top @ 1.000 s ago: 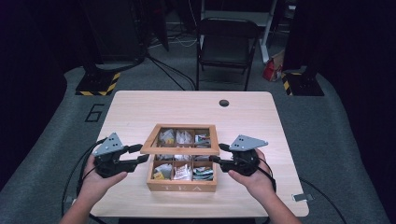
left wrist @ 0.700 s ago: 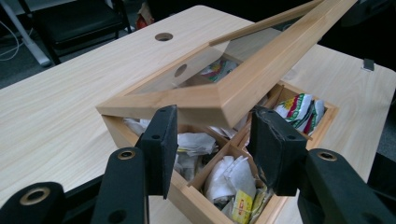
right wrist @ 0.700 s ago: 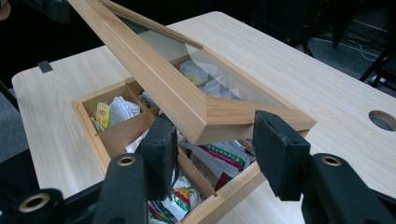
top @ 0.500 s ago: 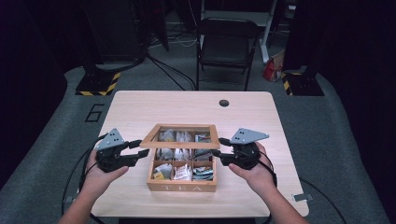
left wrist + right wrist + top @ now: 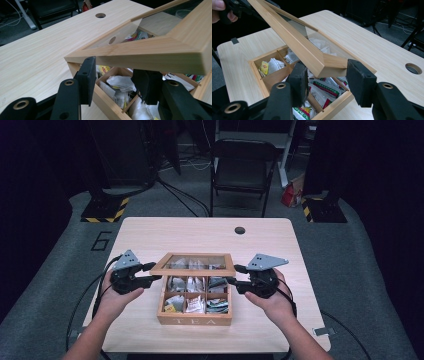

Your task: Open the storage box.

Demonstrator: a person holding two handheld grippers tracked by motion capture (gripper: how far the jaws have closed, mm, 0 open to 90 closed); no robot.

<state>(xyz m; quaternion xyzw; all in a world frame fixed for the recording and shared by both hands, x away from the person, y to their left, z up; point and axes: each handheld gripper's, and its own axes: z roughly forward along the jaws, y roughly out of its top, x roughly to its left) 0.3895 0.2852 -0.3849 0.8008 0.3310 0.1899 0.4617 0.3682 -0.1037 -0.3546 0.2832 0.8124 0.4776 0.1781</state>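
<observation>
- Now your left gripper (image 5: 152, 272) sits under the lid's (image 5: 192, 264) left corner, jaws apart, propping it.
- Your right gripper (image 5: 235, 275) straddles the right corner; you can't tell whether its jaws clamp.
- Lid tilts half-open over the box (image 5: 195, 321), lengthwise between both grippers.
</observation>
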